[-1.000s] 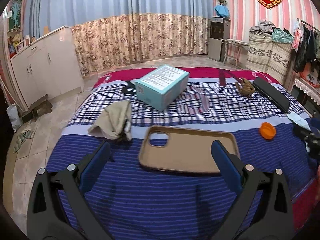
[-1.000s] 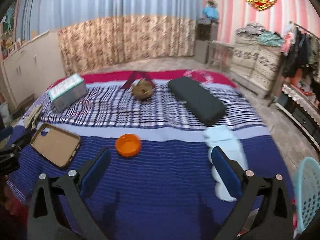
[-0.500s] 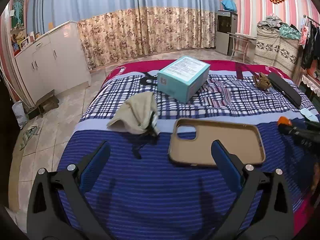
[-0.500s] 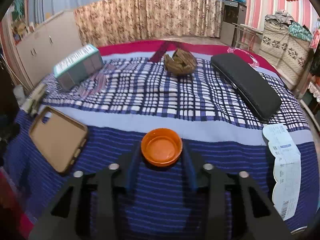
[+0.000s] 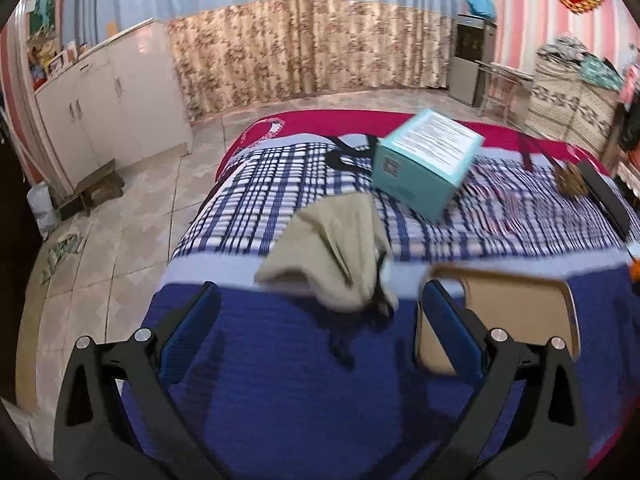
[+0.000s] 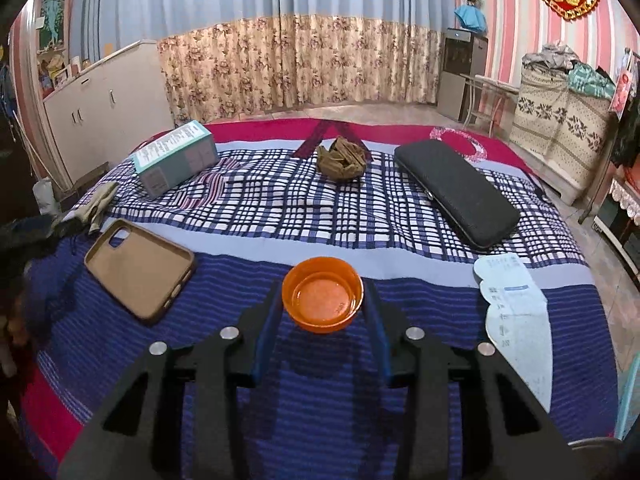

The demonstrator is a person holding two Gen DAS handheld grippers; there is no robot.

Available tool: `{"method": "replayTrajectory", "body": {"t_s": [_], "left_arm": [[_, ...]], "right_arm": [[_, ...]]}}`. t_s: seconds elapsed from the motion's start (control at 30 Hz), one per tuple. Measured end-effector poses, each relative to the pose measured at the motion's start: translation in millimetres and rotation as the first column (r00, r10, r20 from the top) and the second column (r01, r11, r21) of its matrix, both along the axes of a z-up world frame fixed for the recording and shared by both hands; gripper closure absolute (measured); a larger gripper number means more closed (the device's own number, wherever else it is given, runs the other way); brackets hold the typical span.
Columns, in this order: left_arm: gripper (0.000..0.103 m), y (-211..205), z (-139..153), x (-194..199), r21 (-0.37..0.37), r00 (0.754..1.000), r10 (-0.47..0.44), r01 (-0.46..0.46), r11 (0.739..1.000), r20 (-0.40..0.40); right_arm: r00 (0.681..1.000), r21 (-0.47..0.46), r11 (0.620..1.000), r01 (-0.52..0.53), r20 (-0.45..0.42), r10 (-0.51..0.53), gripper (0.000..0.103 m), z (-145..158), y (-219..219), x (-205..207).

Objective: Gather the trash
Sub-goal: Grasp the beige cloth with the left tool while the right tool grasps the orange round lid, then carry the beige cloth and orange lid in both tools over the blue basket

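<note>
Right gripper [image 6: 323, 312] pinching orange cap [image 6: 322, 299], pads against rim at 9 and 3 o'clock; jaws just closed onto it. Cap low on bed [image 6: 280, 400], blue stripes, dead ahead at 12 o'clock. Round, no long axis. Left gripper [image 5: 320, 312] spread wide, empty, facing beige cloth [image 5: 336, 248] at 12 o'clock. Likely next: lift cap clear.

On the bed [image 6: 280, 208]: cap [image 6: 322, 299] at near centre, phone case [image 6: 140, 268] to its left, receipt [image 6: 516, 320] right, box [image 6: 176, 158] far left, pouch [image 6: 456, 192] far right.
</note>
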State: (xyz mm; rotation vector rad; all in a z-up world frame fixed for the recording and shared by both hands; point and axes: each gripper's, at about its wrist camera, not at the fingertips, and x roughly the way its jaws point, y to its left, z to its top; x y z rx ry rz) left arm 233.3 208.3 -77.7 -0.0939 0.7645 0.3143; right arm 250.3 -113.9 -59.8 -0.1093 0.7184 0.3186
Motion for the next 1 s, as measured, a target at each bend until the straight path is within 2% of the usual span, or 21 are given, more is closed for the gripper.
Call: {"method": "replayTrajectory", "body": {"t_s": [0.07,0.13,0.2,0.23,0.27,0.3,0.37,0.53,0.7,0.87,1.0], "left_arm": [[0.006,6.9,-4.0,17.4,-0.052,1.0,0.003,-0.003,0.999,-0.01],[0.008,9.5,-12.5,31.5,-0.062,0.999,0.012,-0.015,0.998,-0.045],[0.032,9.5,-22.5,40.7,-0.052,0.995,0.017,-0.023,0.998,-0.1],[0.032,9.0,-24.2,41.8,-0.043,0.994,0.022,-0.027,0.999,-0.107],[0.045,6.9,-22.0,39.5,-0.036,0.996,0.019,-0.022,0.999,-0.09],[0.063,4.8,-19.9,37.7,-0.031,0.996,0.009,-0.012,0.999,-0.084],[0.08,-0.4,-15.5,33.5,-0.013,0.996,0.005,-0.006,1.0,-0.091],[0.084,-19.3,14.8,14.3,0.03,1.0,-0.001,0.001,1.0,-0.019],[0.084,-60.2,54.5,-1.9,0.045,0.996,-0.045,0.042,0.998,0.074],[0.084,-122.2,83.4,-5.4,0.038,0.98,-0.15,0.146,0.989,0.13],[0.084,-186.6,98.0,-4.5,0.062,0.953,-0.262,0.256,0.965,0.154]], "right_arm": [[1.0,0.002,1.0,0.004,0.004,-0.004,0.063,2.3,-3.6,-4.0],[1.0,0.006,1.0,0.013,0.006,-0.013,0.063,3.1,-8.2,-7.4],[1.0,0.014,1.0,0.026,0.01,-0.026,0.063,5.7,-14.8,-10.5],[0.999,0.017,0.999,0.03,0.013,-0.03,0.063,7.4,-18.0,-12.7],[0.999,0.023,0.999,0.038,0.019,-0.038,0.063,10.5,-22.3,-14.5],[0.999,0.029,0.999,0.043,0.023,-0.043,0.063,12.4,-25.4,-16.0],[0.998,0.046,0.998,0.052,0.034,-0.054,0.063,18.4,-32.3,-19.7],[0.993,0.072,0.995,0.071,0.084,-0.077,0.063,38.4,-49.6,-33.9],[0.983,0.069,0.99,0.12,0.129,-0.128,0.063,54.3,-78.9,-51.3],[0.96,0.09,0.972,0.219,0.159,-0.231,0.063,66.6,-134.1,-69.2],[0.923,0.091,0.94,0.33,0.176,-0.341,0.063,70.6,-189.2,-82.6]]}}
